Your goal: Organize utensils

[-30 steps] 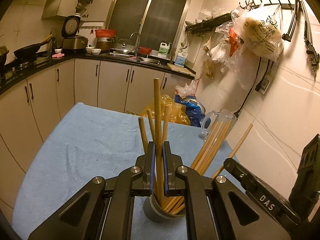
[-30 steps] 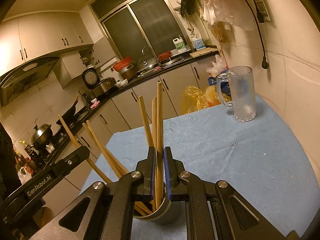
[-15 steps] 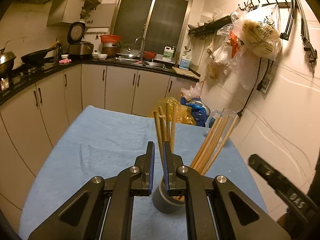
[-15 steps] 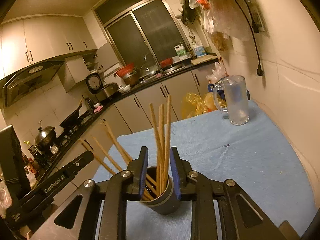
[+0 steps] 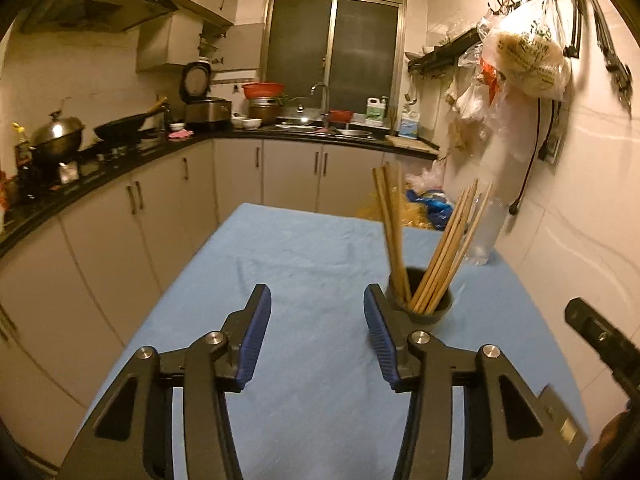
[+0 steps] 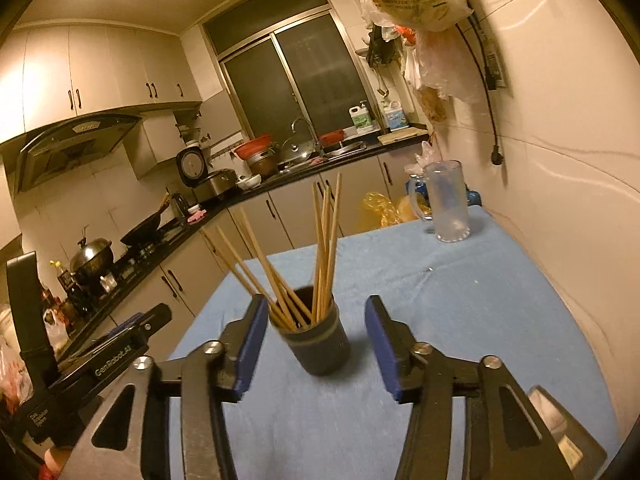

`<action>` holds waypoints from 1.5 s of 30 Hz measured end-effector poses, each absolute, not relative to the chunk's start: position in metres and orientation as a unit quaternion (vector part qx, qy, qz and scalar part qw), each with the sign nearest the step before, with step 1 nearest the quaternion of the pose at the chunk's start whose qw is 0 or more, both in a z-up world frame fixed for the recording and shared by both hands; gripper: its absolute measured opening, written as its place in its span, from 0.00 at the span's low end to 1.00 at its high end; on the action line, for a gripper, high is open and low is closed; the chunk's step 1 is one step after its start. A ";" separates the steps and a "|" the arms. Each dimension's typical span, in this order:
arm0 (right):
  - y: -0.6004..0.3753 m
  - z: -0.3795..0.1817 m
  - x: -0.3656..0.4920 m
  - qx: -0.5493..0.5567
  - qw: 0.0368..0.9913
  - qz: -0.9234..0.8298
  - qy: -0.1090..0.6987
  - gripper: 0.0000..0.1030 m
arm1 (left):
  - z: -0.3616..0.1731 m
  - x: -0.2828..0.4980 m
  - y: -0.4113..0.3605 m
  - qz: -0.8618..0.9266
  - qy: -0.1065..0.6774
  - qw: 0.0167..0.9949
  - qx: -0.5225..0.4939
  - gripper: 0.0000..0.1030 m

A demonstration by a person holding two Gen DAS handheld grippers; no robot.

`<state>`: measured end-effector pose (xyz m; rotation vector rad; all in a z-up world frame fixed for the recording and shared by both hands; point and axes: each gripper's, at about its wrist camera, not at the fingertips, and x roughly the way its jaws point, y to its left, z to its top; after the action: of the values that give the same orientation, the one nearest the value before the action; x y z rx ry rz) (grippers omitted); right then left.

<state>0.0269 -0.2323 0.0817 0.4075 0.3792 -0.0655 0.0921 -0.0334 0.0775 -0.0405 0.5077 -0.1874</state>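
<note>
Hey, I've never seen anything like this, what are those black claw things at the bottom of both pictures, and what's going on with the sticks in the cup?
Those claws are hand-held grippers, one in each of a person's hands, each with a wide-angle camera looking along its two fingers. One picture looks out from the left gripper, the other from the right gripper.

On the table's blue cloth stands a dark cup holding wooden chopsticks. A clear glass mug stands near the wall.

Both grippers have just been opening and hold nothing. The cup sits just beyond the right gripper's open fingers, untouched.
</note>
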 end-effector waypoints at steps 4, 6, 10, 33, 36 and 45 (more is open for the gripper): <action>-0.227 0.071 0.005 0.204 0.957 -0.039 0.200 0.62 | 0.071 0.063 -0.022 -0.076 0.257 0.963 -0.014 0.66; -0.223 0.067 -0.009 0.204 0.956 -0.044 0.204 0.63 | 0.070 0.051 -0.019 -0.066 0.256 0.964 -0.006 0.76; -0.213 0.063 -0.033 0.187 0.958 -0.072 0.205 0.72 | 0.067 0.024 -0.019 -0.051 0.251 0.966 0.027 0.86; -0.166 0.057 -0.067 0.115 0.970 -0.096 0.191 0.85 | 0.044 -0.025 0.012 0.027 0.274 0.961 0.035 0.99; -0.165 0.056 -0.068 0.116 0.970 -0.097 0.192 0.86 | 0.043 -0.026 0.012 0.029 0.276 0.960 0.032 0.99; -0.159 0.054 -0.069 0.104 0.972 -0.090 0.191 0.86 | 0.041 -0.027 0.011 0.025 0.271 0.962 0.033 0.99</action>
<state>-0.0690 -0.1589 0.0540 0.2093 0.3864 -0.1819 -0.0266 0.0110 0.0413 0.0672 0.5496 0.0506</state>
